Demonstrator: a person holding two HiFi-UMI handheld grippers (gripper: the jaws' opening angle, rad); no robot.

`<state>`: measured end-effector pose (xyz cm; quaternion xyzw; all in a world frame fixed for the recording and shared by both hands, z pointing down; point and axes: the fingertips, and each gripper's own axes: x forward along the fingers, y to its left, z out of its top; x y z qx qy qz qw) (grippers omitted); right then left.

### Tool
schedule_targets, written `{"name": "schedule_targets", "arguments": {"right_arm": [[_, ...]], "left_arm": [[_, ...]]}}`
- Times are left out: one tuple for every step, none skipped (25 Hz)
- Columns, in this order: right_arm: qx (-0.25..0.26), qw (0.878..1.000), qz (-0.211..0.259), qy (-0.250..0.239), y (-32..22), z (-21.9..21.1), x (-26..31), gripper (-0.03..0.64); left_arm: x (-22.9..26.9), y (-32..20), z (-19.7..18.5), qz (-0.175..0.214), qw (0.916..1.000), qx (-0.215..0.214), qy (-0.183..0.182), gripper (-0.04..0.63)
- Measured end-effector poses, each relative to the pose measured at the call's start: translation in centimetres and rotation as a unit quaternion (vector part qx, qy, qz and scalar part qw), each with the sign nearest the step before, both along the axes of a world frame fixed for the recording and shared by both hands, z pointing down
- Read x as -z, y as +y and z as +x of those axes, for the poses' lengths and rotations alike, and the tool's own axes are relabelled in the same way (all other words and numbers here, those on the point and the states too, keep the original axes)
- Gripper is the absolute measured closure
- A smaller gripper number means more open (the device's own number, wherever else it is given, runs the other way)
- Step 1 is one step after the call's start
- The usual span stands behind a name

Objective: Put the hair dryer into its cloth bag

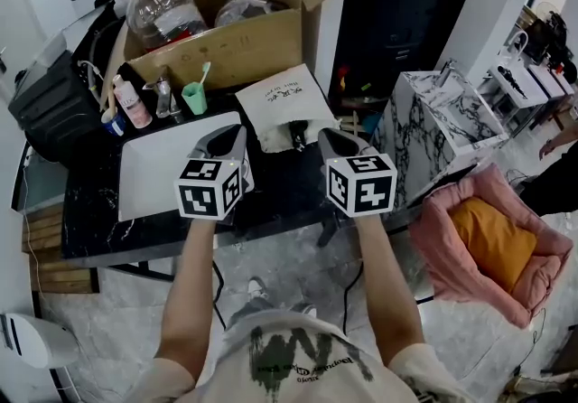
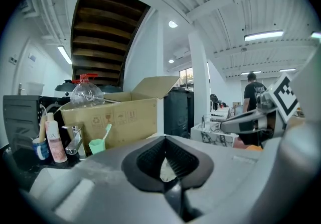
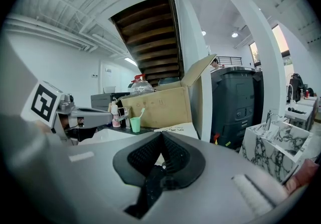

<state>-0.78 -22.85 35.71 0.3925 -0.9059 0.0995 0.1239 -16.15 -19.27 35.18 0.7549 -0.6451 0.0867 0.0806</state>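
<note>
On the dark counter (image 1: 86, 229), left to right: one white basin (image 1: 153, 175), one green cup (image 1: 193, 98), one cardboard box (image 1: 226, 49) and one white cloth bag (image 1: 282, 96) mid-back, with a dark object (image 1: 296, 134), too small to name, at its mouth. Over the near edge hover the left gripper (image 1: 232, 130) and right gripper (image 1: 326, 133), both clenched on nothing. One pink cushion bed (image 1: 452, 257) lies on the floor.

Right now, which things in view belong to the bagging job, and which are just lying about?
Job: cloth bag; dark object at its near edge, probably the hair dryer; left gripper, right gripper, both shut.
Lying about: cardboard box; green cup; pink bottle; pet bed.
</note>
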Motion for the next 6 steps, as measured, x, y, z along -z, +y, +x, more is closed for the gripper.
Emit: {"name": "schedule_targets", "arguments": {"right_arm": [[0.0, 1.0, -0.001, -0.001, 0.0, -0.02, -0.03, 0.618], [-0.001, 1.0, -0.002, -0.002, -0.01, -0.02, -0.06, 0.618], [-0.002, 1.0, -0.003, -0.003, -0.01, -0.01, -0.09, 0.618], [-0.003, 1.0, -0.003, -0.003, -0.02, 0.01, -0.1, 0.618], [-0.004, 1.0, -0.004, -0.004, -0.04, 0.04, -0.11, 0.618], [-0.005, 1.0, -0.005, -0.004, -0.05, 0.08, -0.12, 0.618]], "left_arm": [[-0.02, 0.01, -0.05, -0.001, 1.0, -0.001, 0.0, 0.591], [-0.04, 0.03, -0.09, -0.001, 1.0, -0.001, 0.001, 0.591], [-0.05, 0.05, -0.12, -0.002, 1.0, -0.002, 0.001, 0.591], [-0.07, 0.05, -0.13, -0.002, 1.0, -0.003, 0.002, 0.591], [-0.09, 0.04, -0.14, -0.002, 1.0, -0.004, 0.002, 0.591], [-0.1, 0.03, -0.14, -0.003, 1.0, -0.004, 0.003, 0.591]]}}
